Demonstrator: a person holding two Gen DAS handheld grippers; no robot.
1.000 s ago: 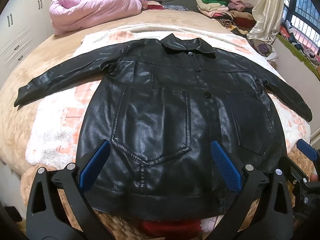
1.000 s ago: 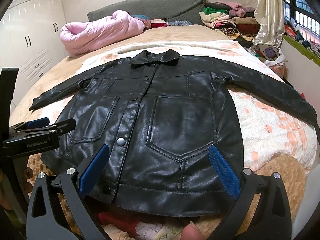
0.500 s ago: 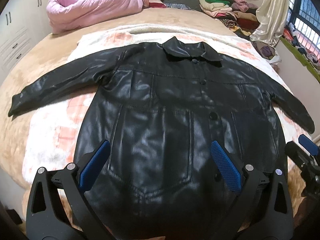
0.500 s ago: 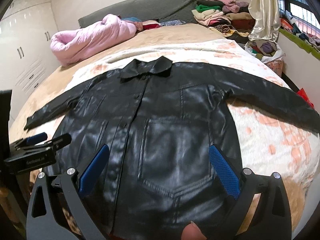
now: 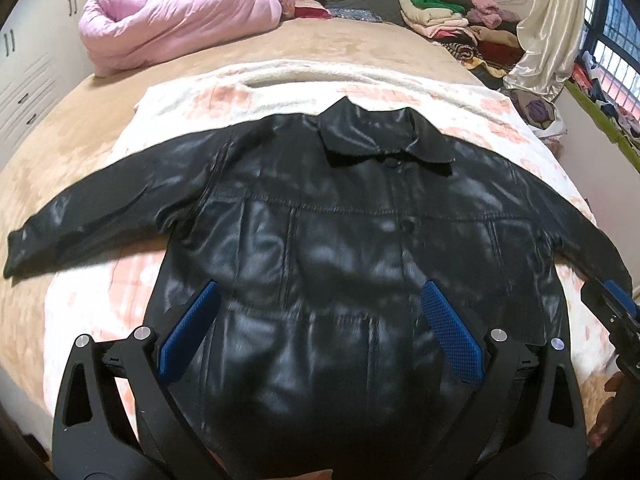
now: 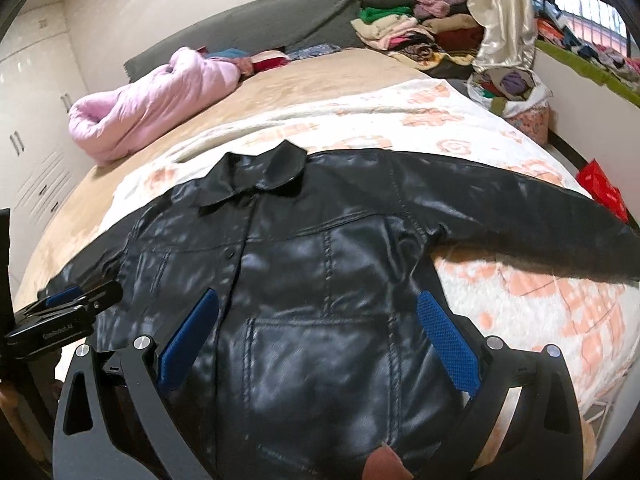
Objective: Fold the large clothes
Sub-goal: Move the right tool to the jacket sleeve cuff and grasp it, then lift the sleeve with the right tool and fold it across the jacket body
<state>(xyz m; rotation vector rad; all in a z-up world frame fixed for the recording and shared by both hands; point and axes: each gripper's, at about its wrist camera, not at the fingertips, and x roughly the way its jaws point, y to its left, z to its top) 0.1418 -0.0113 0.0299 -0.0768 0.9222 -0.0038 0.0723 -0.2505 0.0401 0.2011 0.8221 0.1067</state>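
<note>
While both grippers, left (image 5: 316,334) and right (image 6: 316,336), hung spread over the jacket (image 5: 360,264) mid-frame, it looked heavy, slick; sleeve cuffs seemed likeliest holds.
</note>
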